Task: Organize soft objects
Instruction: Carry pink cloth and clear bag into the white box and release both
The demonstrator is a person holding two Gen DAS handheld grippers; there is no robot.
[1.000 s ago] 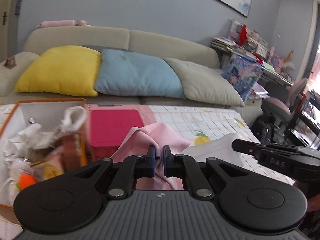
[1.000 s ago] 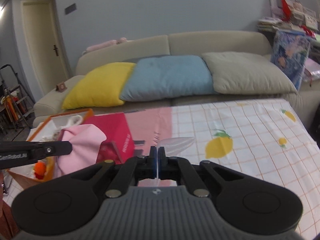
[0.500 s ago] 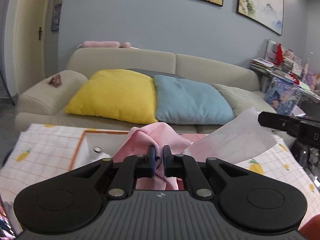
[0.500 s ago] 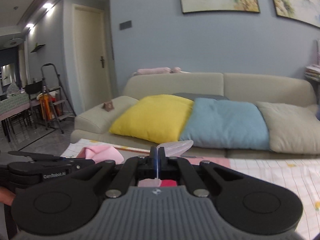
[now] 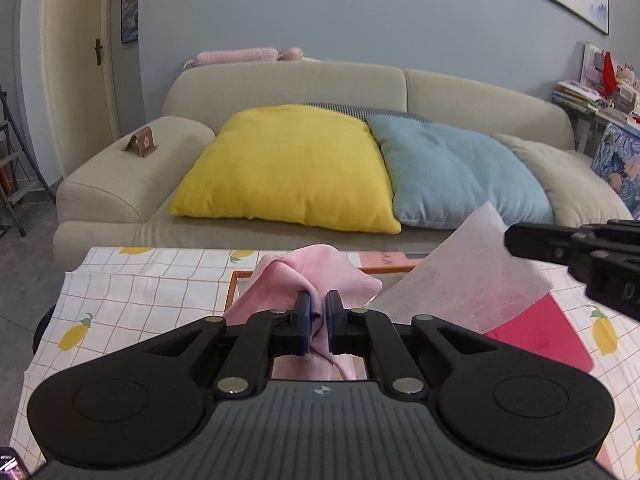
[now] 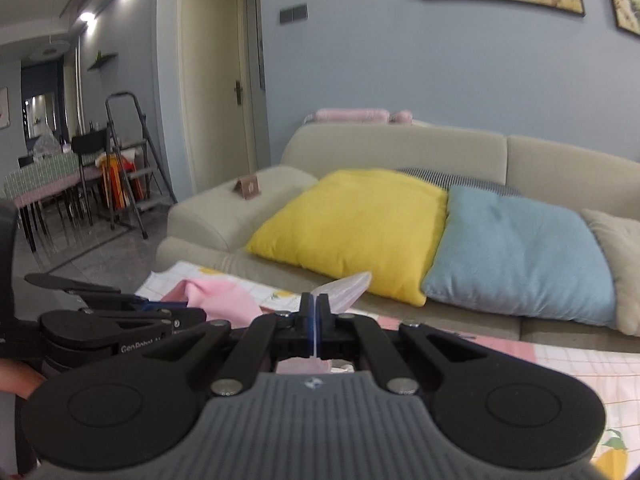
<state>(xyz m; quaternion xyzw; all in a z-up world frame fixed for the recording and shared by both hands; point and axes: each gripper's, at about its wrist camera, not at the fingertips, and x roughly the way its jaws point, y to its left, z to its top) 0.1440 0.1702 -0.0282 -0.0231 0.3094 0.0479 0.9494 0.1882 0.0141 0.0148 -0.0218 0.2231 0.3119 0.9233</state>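
A bunched pink cloth (image 5: 308, 276) is pinched in my left gripper (image 5: 317, 322), which is shut on it above the table. The same pink cloth (image 6: 224, 300) shows at the left of the right wrist view, beside the left gripper (image 6: 160, 310). My right gripper (image 6: 315, 320) is shut on a thin, translucent white sheet (image 6: 344, 286). In the left wrist view that white sheet (image 5: 464, 280) hangs from the right gripper (image 5: 516, 240), which enters from the right. An orange-rimmed box (image 5: 240, 276) sits mostly hidden behind the pink cloth.
The table wears a checked lemon-print cloth (image 5: 132, 288). A red mat (image 5: 548, 340) lies on it at the right. Behind stands a beige sofa (image 5: 288, 80) with yellow (image 5: 288, 164) and blue (image 5: 456, 168) cushions. A stepladder (image 6: 132, 160) and dining table stand far left.
Both grippers have swung to the left across the table, carrying the pink cloth and the white sheet. The views now face the sofa's left end; the orange-rimmed box's contents have dropped out of sight.
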